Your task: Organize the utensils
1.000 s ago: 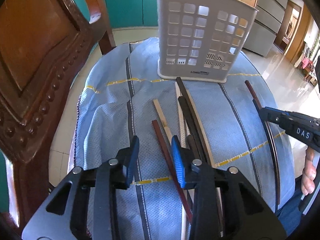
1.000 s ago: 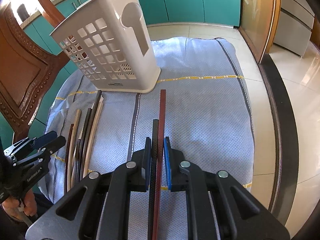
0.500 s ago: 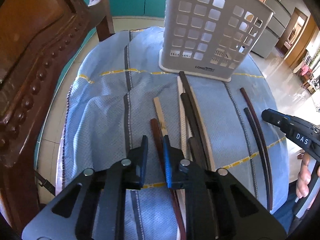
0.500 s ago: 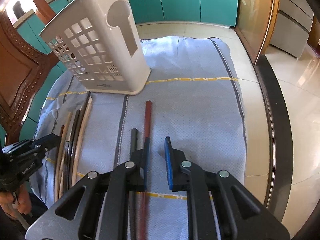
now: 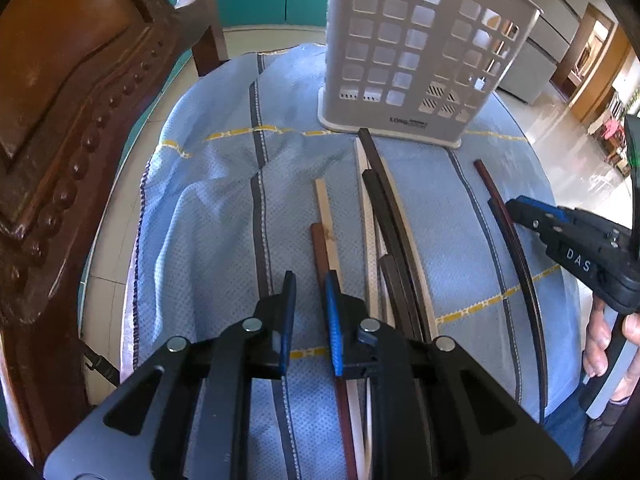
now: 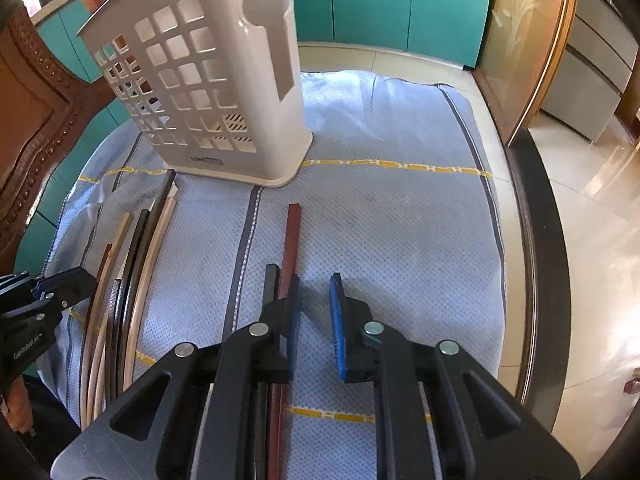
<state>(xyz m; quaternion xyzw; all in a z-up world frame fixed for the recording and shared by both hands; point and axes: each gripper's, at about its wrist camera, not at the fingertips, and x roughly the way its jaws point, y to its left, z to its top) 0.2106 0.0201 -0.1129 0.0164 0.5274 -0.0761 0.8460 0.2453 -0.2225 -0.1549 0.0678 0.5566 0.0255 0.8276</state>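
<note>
While chopsticks (image 6: pixel 289 240) lie left, right gripper (image 6: pixel 314 312) gapes empty

A pale grey plastic utensil holder (image 5: pixel 416 52) carries a grid of square cut-outs, small slanted vents low on its wall and a spoon-shaped cut-out on one side (image 6: pixel 272 32). Under it lies a light blue dotted-weave cloth (image 6: pixel 400 216) crossed by dark grey stripes and thin yellow patterned lines. On the cloth lie long thin sticks: a reddish-brown stick (image 6: pixel 290 240) beside a black stick (image 6: pixel 271 280), and a cluster of dark brown, black, cream and pale wooden sticks (image 5: pixel 384 216). The left tool (image 5: pixel 310 304) and the right tool (image 6: pixel 316 308) are black with blue pads. A carved reddish-brown wooden chair back (image 5: pixel 76 92) shows a row of round studs. The cabinet doors (image 6: pixel 384 0) behind are teal.
</note>
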